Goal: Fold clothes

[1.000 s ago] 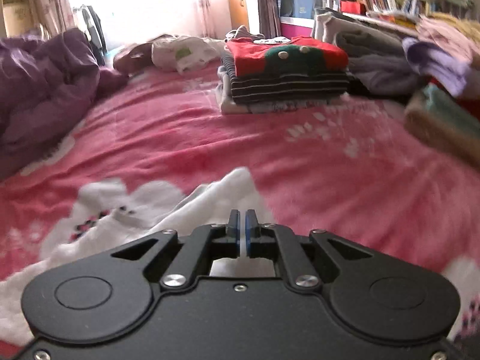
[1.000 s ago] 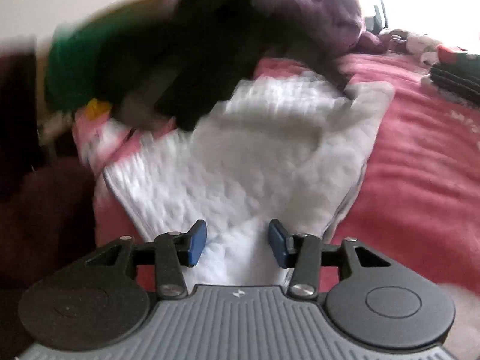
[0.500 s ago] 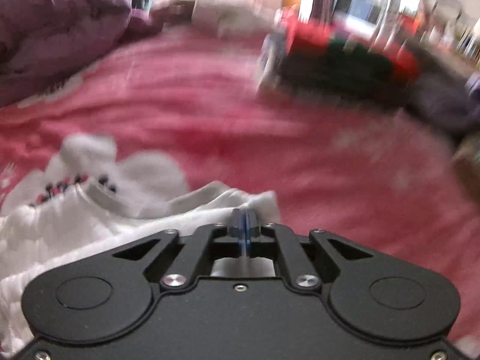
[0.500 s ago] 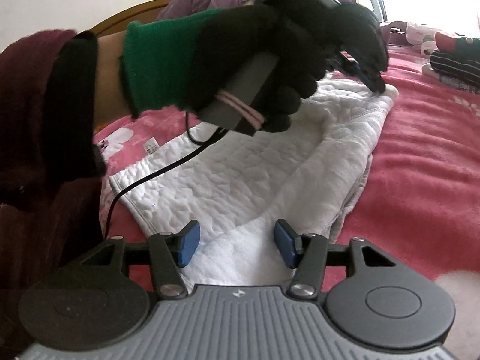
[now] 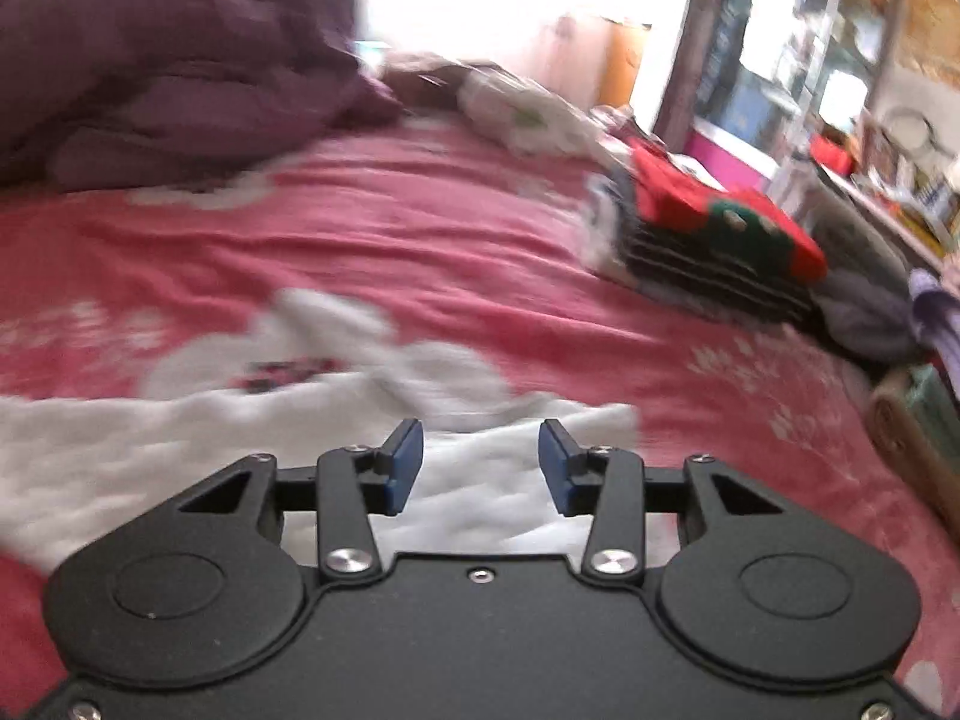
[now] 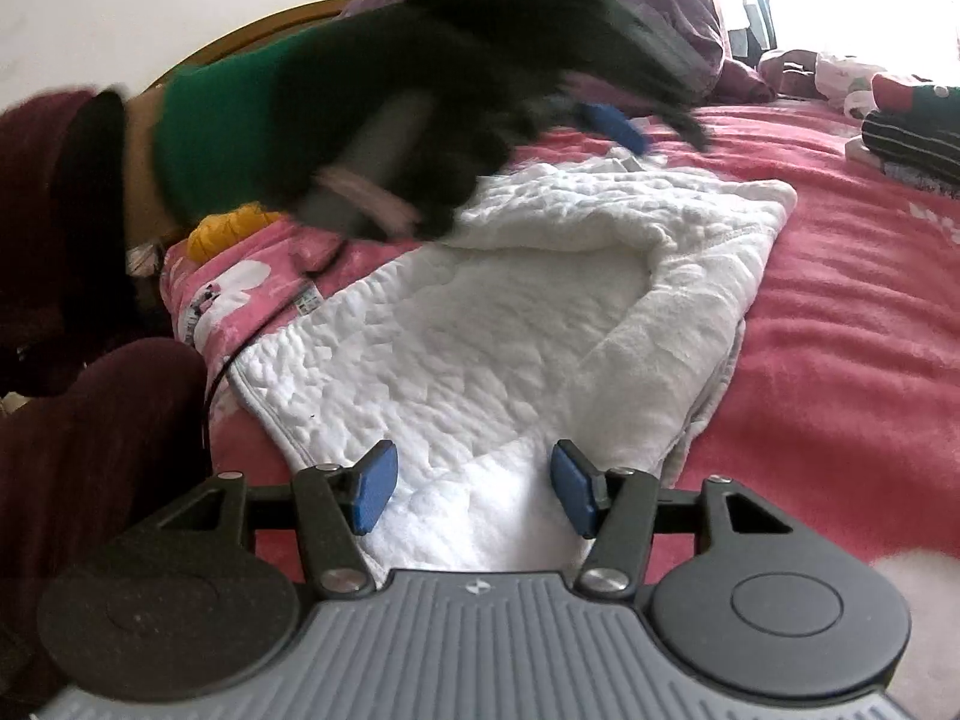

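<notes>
A white quilted garment (image 6: 480,324) lies partly folded on the pink bedspread (image 6: 852,312). My right gripper (image 6: 474,495) is open and empty just above its near end. My left gripper (image 5: 480,468) is open and empty over the garment's far part (image 5: 492,480). In the right wrist view it shows as a blurred black shape (image 6: 612,123), held by a black-gloved hand with a green cuff, above the garment's far edge.
A stack of folded clothes with a red and green top (image 5: 714,234) sits at the right of the bed. A purple duvet (image 5: 150,60) is heaped at the far left. More clothes (image 5: 876,312) lie along the right edge. The person's maroon sleeve (image 6: 78,450) is near left.
My left gripper was shut on the garment's edge; it has opened and let go. The garment's upper part now lies folded over. My right gripper stayed open in place.
</notes>
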Demonstrator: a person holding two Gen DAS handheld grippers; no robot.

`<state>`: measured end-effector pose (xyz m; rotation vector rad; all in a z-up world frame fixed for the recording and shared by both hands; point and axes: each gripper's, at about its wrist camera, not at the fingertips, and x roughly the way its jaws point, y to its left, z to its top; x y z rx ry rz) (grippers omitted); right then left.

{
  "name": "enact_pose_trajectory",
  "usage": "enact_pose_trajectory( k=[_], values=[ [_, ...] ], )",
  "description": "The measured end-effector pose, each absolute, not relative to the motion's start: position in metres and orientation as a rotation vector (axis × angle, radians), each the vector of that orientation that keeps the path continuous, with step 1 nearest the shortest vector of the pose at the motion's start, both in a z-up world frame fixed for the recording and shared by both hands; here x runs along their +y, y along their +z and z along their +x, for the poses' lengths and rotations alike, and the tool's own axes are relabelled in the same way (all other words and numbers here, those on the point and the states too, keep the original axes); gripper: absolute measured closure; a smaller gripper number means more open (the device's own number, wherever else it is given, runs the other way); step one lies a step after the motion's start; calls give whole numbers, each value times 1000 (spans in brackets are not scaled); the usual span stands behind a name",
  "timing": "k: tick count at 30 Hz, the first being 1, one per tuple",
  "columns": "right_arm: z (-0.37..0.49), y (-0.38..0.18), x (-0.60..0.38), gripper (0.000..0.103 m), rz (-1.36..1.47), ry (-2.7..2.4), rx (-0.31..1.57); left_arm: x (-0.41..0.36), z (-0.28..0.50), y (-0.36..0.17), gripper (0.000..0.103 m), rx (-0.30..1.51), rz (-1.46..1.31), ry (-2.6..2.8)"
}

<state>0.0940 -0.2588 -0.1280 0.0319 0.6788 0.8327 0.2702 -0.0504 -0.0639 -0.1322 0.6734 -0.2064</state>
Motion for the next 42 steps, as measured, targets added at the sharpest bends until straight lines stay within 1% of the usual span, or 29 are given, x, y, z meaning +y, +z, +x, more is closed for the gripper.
enact_pose_trajectory(
  k=[4, 10, 14, 20, 21, 23, 24, 30, 32, 33, 34, 37, 39, 42],
  values=[
    [83, -113, -269, 46, 53, 848, 636, 9, 246, -61, 62, 659, -197, -128],
    [92, -94, -293, 46, 172, 851, 550, 68, 236, -86, 62, 688, -338, -65],
    [118, -94, -302, 46, 215, 766, 540, 80, 239, -100, 62, 690, -407, -99],
    [167, -101, -306, 46, 387, 694, 559, 85, 249, -118, 62, 690, -432, -159],
    [176, -101, -306, 46, 404, 686, 560, 85, 250, -121, 64, 690, -435, -169],
    [194, -103, -308, 46, 446, 664, 560, 84, 252, -120, 70, 687, -424, -177],
    [203, -104, -310, 46, 471, 659, 563, 83, 253, -120, 72, 686, -419, -181],
    [253, -124, -319, 44, 657, 733, 607, 93, 259, -126, 72, 707, -466, -213],
    [264, -129, -314, 42, 701, 766, 621, 96, 258, -126, 79, 705, -477, -208],
    [269, -133, -310, 41, 711, 771, 638, 96, 257, -124, 94, 699, -471, -203],
    [273, -137, -307, 41, 719, 771, 660, 94, 252, -119, 97, 681, -436, -208],
    [283, -150, -305, 43, 765, 751, 706, 87, 240, -106, 99, 639, -355, -227],
    [282, -152, -309, 43, 801, 754, 703, 83, 234, -100, 99, 627, -329, -243],
    [281, -153, -312, 42, 823, 752, 703, 88, 236, -106, 98, 651, -360, -223]
  ],
)
